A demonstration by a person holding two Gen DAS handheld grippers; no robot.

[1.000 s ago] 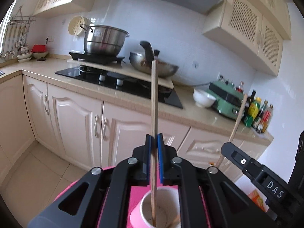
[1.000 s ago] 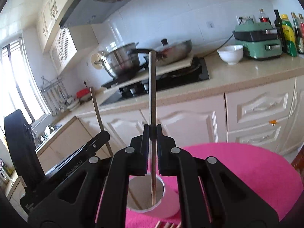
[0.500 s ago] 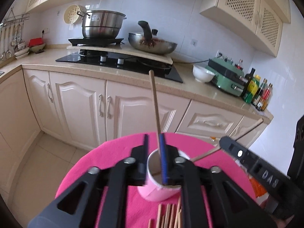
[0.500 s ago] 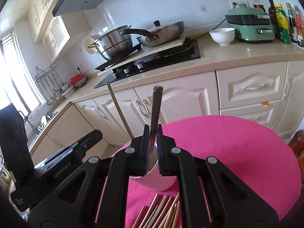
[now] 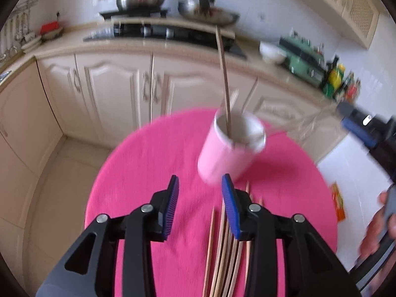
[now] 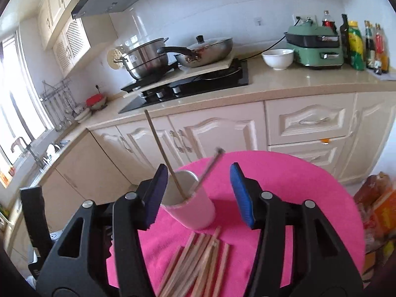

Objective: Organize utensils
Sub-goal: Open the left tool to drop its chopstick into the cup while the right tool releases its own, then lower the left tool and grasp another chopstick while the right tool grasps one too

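Note:
A pink cup [image 5: 229, 148] [image 6: 191, 208] stands on the round pink table [image 5: 148, 163] [image 6: 297, 185]. Wooden chopsticks stand in it: an upright one [image 5: 224, 84] [image 6: 163, 153] and a blurred, tilted one [image 6: 210, 167]. Several loose chopsticks [image 5: 227, 247] [image 6: 198, 264] lie flat on the table, on the near side of the cup. My left gripper [image 5: 200, 204] is open and empty, just short of the cup. My right gripper [image 6: 198, 194] is open and empty, with its jaws either side of the cup.
Beyond the table runs a cream cabinet run with a counter [image 6: 284, 89] that carries a hob, a steel pot [image 6: 146, 59], a pan, a white bowl, a green cooker and bottles. Bags [image 6: 378, 205] sit to the right of the table.
Both grippers have let go of their chopsticks, opened and drawn back from the cup. The two chopsticks now stand in the cup, and the right one is still tipping.

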